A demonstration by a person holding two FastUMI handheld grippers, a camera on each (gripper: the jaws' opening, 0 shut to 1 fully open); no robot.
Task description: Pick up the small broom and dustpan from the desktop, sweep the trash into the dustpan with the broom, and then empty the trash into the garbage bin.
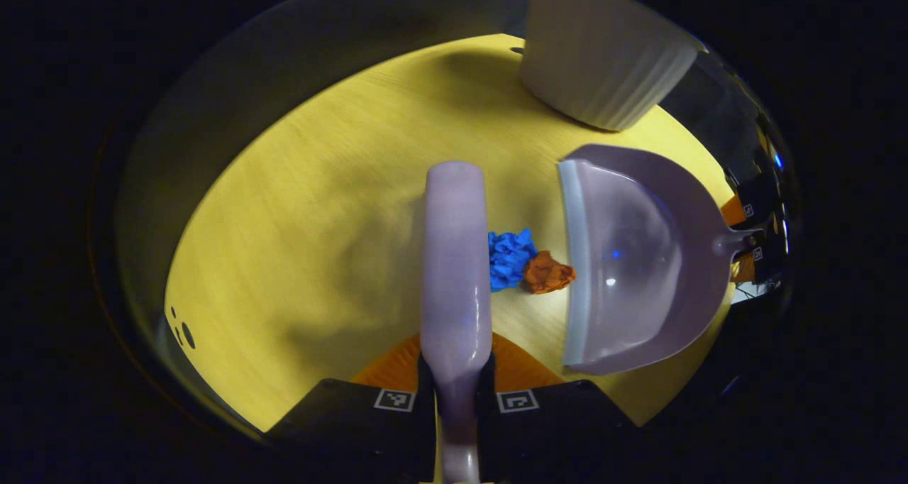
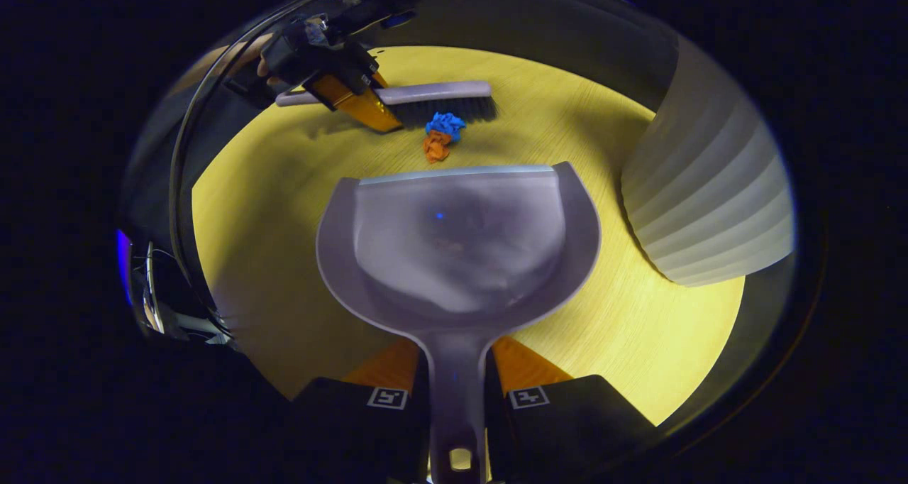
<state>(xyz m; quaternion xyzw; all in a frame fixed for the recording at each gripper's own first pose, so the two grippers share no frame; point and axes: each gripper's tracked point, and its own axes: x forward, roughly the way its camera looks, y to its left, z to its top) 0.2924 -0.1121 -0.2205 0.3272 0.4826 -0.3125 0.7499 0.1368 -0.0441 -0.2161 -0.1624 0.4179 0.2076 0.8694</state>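
Note:
My left gripper (image 1: 455,388) is shut on the pale lilac broom (image 1: 455,257), whose back runs straight ahead of me. Just right of the broom lie a blue crumpled scrap (image 1: 509,258) and an orange one (image 1: 547,273), touching each other, close to the dustpan's lip. My right gripper (image 2: 457,392) is shut on the handle of the lilac dustpan (image 2: 457,250), which rests on the yellow desktop (image 2: 269,207) with its lip facing the scraps (image 2: 440,135). Beyond them the broom's dark bristles (image 2: 447,108) touch the blue scrap, with the left gripper (image 2: 333,69) holding the broom's handle.
A white ribbed garbage bin (image 2: 709,200) stands to the right of the dustpan, also seen as the bin (image 1: 603,51) at the far end of the desktop (image 1: 298,221). The desktop's rounded edge drops off to dark surroundings.

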